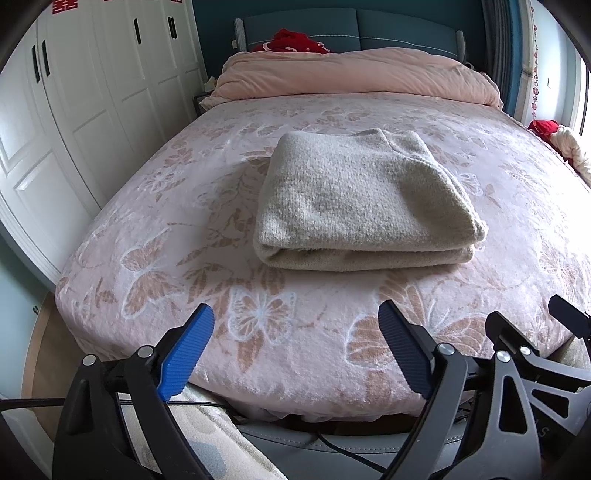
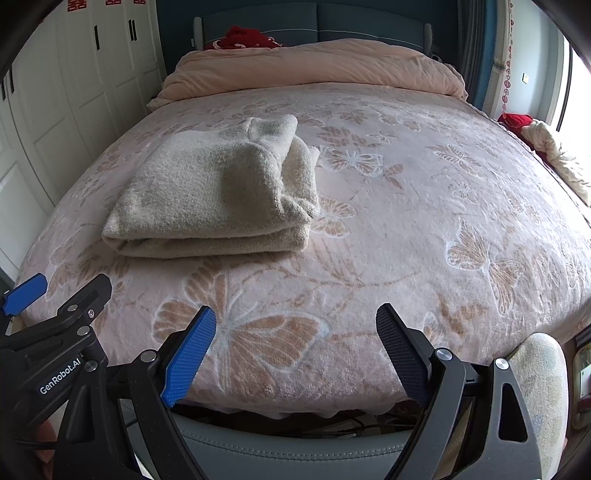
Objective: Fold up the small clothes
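On the pink butterfly-patterned bedspread [image 1: 147, 206], folded cream knitted sweater [image 1: 354, 195]: straight ahead of spread, empty left gripper [image 1: 295, 350], forward-left of spread, empty right gripper [image 2: 295, 350]; left nearer.

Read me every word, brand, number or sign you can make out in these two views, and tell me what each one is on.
"GenRobot.AI": white print on the black frame of the left gripper, seen in the right wrist view.
"囍": red double-happiness cutouts on the white wardrobe doors, partly cropped at the top.
Faint letters on a black gripper frame in the left wrist view: too faint to read.
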### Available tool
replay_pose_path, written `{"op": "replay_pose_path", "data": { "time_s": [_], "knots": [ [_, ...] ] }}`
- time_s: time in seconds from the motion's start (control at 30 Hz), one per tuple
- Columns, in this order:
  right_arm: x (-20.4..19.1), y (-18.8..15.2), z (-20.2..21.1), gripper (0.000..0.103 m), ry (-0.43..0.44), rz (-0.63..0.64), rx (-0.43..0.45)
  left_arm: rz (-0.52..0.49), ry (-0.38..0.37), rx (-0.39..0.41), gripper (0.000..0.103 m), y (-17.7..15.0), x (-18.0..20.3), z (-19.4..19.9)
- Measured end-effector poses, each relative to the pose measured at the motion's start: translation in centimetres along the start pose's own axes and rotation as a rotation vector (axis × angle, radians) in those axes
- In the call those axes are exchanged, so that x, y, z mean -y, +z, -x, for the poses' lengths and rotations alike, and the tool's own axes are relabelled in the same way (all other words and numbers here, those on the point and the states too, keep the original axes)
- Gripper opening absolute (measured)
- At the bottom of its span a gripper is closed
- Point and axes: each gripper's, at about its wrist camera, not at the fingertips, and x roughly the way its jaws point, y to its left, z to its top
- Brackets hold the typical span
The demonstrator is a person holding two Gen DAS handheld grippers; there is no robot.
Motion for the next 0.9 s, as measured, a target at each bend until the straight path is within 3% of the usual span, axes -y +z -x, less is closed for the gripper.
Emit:
{"op": "replay_pose_path", "data": {
  "time_s": [0.5, 0.9],
  "knots": [
    [-0.7, -0.5, 0.0, 0.086, -0.029, -0.003, 0.002, -0.016, 0.021, 0.02, 0.084, -0.2, 0.8, 0.4],
    [-1.4, -0.5, 0.1, 0.086, -0.034, 0.0, 0.0, -0.008, 0.027, -0.006, 0.08, -0.4, 1.1, 0.1]
  ]
}}
